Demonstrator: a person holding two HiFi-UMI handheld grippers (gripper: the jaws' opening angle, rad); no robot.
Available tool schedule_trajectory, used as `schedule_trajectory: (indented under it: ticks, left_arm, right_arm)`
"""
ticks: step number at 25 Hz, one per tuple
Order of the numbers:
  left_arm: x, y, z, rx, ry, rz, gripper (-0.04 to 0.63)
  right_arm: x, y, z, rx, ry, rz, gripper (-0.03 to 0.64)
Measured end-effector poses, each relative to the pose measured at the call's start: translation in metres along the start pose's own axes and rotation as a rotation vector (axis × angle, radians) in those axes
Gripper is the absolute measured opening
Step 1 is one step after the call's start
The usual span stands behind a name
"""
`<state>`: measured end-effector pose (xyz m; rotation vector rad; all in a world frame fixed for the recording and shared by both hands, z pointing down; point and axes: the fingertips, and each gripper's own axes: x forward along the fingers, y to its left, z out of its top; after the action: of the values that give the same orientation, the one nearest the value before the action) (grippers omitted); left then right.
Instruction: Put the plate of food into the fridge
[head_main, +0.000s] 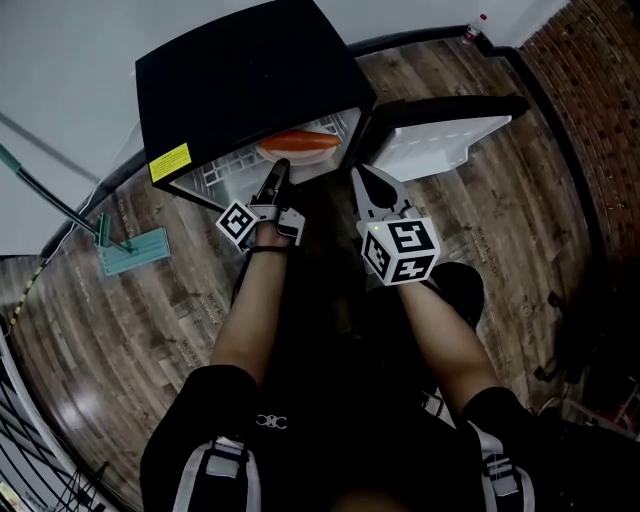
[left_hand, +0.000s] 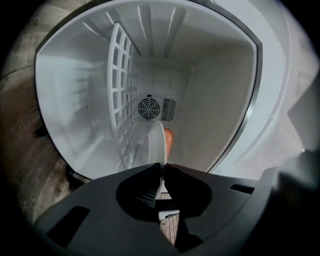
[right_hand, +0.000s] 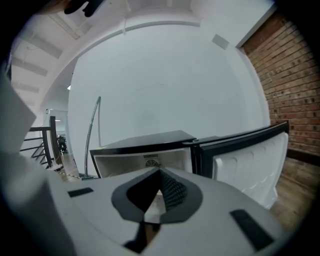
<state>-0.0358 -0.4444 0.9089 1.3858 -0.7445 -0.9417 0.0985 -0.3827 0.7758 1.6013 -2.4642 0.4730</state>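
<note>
Left tongs (head_main: 282, 165) clamped on plate (left_hand: 156, 145) rim; right tongs (head_main: 360, 175) shut, empty.

Dim pics, fisheye edges, poss. blur

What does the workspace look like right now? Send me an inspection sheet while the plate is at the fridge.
Surface: wood floor; the fridge stands on it.
Job's things: black fridge, its door swung open; white plate with orange food reaches into the fridge beside the white shelf; whether it touches the shelf is unclear.
Clutter: mop on the floor, at the left of the head view; small bottle by the wall.
Grippers: left tongs shut on the plate's rim; right tongs shut, empty, outside the fridge.
Cables: nothing seen.
Surroundings: brick wall; white wall.
</note>
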Motion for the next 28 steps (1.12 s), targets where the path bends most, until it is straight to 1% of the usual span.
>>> schedule_trajectory:
  ticks: [4, 6, 8, 14, 17, 20, 22, 24, 25, 26, 28]
  left_arm:
    - [0.019, 0.006, 0.013, 0.006, -0.016, -0.006, 0.023]
    - [0.028, 0.011, 0.020, 0.006, -0.026, 0.003, 0.023]
    - [0.037, 0.016, 0.027, 0.017, -0.035, 0.019, 0.023]
    - [0.060, 0.032, 0.031, 0.062, -0.016, 0.082, 0.023]
    - [0.064, 0.040, 0.037, 0.047, -0.044, 0.102, 0.023]
    - [0.067, 0.044, 0.044, 0.056, -0.055, 0.127, 0.023]
    - [0.067, 0.048, 0.047, 0.063, -0.060, 0.166, 0.023]
    - [0.066, 0.052, 0.048, 0.075, -0.057, 0.230, 0.023]
    - [0.065, 0.054, 0.047, 0.094, -0.048, 0.269, 0.023]
    - [0.063, 0.056, 0.046, 0.125, -0.035, 0.309, 0.023]
    - [0.061, 0.060, 0.042, 0.223, 0.008, 0.387, 0.023]
  right_arm:
    - [0.005, 0.004, 0.010, 0.057, -0.011, 0.019, 0.005]
    - [0.006, 0.007, 0.013, 0.044, -0.015, 0.013, 0.005]
    - [0.008, 0.008, 0.011, 0.026, -0.014, 0.005, 0.005]
    - [0.011, 0.014, 0.005, 0.059, -0.008, 0.020, 0.006]
    - [0.012, 0.018, 0.008, 0.051, -0.014, 0.035, 0.005]
    - [0.012, 0.019, 0.009, 0.060, -0.017, 0.039, 0.005]
    - [0.012, 0.020, 0.010, 0.060, -0.018, 0.042, 0.005]
    - [0.012, 0.023, 0.011, 0.057, -0.022, 0.049, 0.005]
    - [0.012, 0.024, 0.012, 0.056, -0.024, 0.054, 0.005]
    - [0.011, 0.026, 0.013, 0.056, -0.025, 0.060, 0.005]
    - [0.011, 0.030, 0.013, 0.049, -0.026, 0.068, 0.005]
